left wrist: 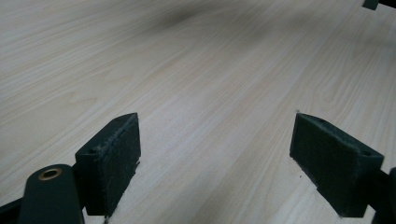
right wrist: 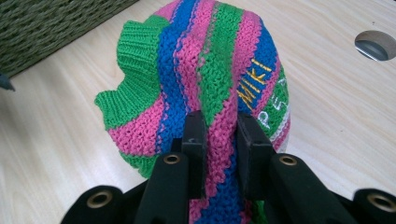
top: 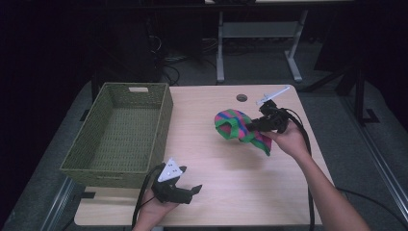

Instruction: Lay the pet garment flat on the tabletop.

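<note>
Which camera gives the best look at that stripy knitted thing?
The right gripper view: the striped knit is close up, stitches and yellow lettering clear, pinched by the right tongs. The high view shows it small, lifted above the table.

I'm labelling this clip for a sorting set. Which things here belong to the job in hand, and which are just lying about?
In the job:
- striped knit garment, pinched in the right gripper
- green woven basket, probably where it is headed

Just there:
- left gripper, open, nothing between its jaws
- round hole in the table
- metal frame behind the table
</note>
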The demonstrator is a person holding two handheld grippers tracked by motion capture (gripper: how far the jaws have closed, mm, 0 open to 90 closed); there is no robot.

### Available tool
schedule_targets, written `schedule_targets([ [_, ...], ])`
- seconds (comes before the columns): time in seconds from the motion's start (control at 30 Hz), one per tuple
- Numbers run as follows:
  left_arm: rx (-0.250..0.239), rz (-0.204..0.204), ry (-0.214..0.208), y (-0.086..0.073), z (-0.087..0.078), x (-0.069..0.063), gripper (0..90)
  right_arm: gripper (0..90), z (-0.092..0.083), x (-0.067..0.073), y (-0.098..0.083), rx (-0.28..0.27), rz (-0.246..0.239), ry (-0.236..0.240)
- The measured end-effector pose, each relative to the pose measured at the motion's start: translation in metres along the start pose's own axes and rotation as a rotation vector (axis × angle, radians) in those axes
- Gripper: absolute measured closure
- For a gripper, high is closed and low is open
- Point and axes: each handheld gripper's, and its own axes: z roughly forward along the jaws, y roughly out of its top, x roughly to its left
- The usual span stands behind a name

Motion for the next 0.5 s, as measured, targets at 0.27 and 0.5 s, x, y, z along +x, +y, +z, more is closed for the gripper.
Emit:
schedule_targets([
  [0.27,-0.010,-0.010,0.000,-0.001,-0.001,0.001,15.9,75.4,-0.010,0.014,-0.007,-0.023,-0.011,0.013],
  [0.5,-0.022,-0.017,0.005,-0.001,-0.003,0.001,15.9,75.4,-0.010,0.022,-0.016,-0.028,-0.034,0.023],
])
